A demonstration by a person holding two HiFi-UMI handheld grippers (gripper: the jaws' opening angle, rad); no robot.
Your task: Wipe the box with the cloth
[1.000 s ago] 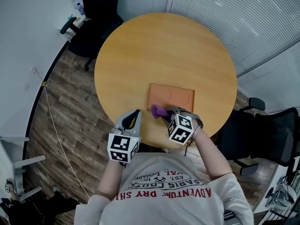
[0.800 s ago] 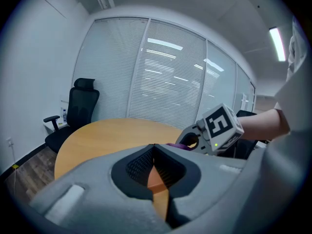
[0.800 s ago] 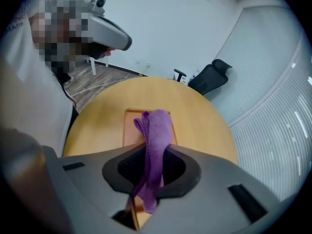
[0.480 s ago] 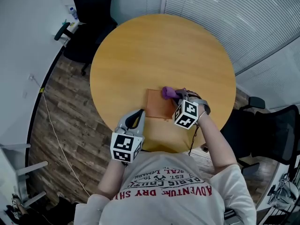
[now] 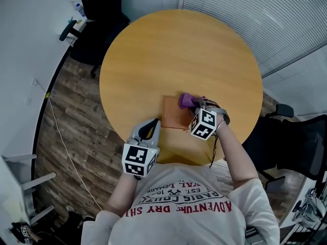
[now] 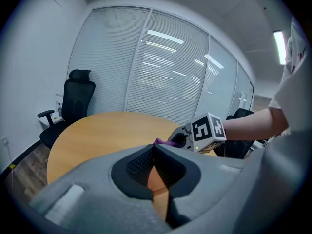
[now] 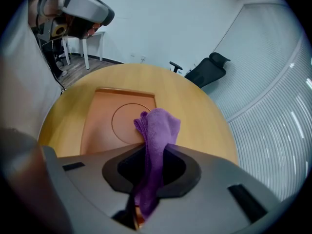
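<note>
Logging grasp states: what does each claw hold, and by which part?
Right claw grips the purple cloth by its bunched middle, one end poking ahead. Left claw shut, empty.

Purple cloth (image 5: 186,100) over flat orange box (image 5: 172,119)

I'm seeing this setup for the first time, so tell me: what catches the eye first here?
The purple cloth, pinched in the right gripper, stands out brightly against the flat orange box near the round wooden table's close edge. The left gripper, jaws together and empty, hangs beside the box's near left corner.
</note>
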